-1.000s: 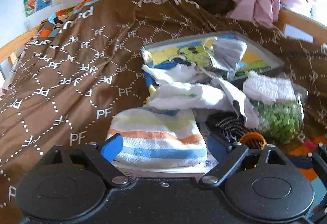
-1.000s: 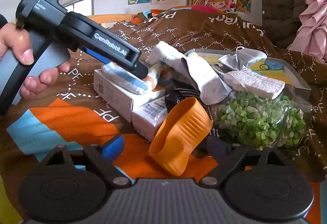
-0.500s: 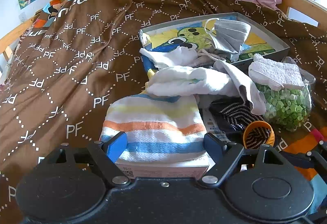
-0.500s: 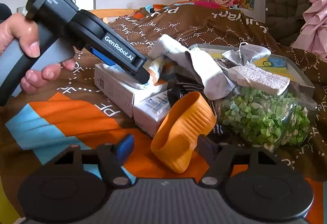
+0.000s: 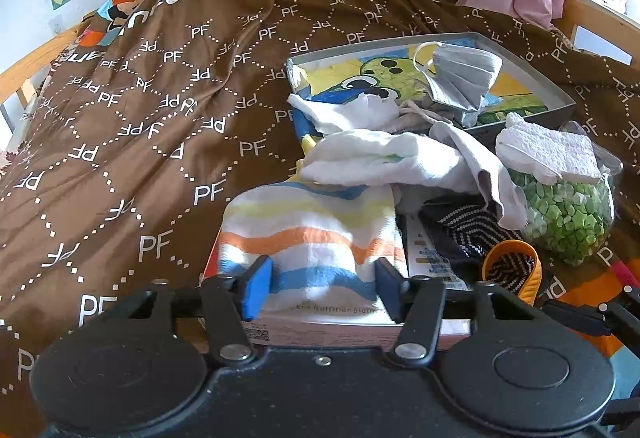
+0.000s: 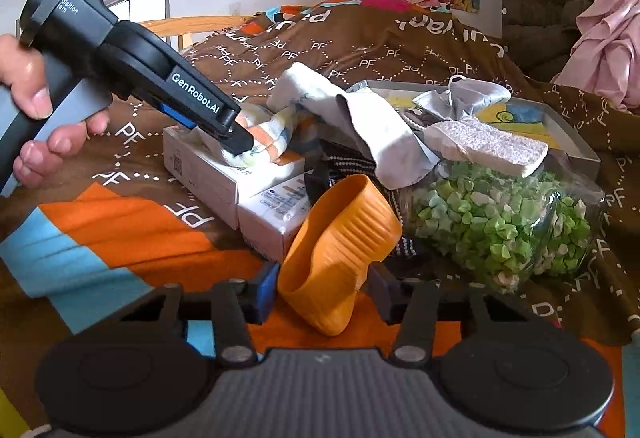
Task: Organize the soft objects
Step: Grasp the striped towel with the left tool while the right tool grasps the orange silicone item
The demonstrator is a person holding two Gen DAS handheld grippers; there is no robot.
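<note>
Both grippers have narrowed: left gripper [image 5: 320,288] pinches the striped towel [image 5: 308,238], right gripper [image 6: 320,292] clasps the orange cup [image 6: 340,246].

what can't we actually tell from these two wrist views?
- Left wrist view: whether the left gripper pinches the striped towel or only brackets it; cloth bulges past the pads.
- Right wrist view: whether the right gripper touches the orange cup; the cup hides both contact faces.
- Both views: what lies under the white cloth.
- Box print: too small.
</note>
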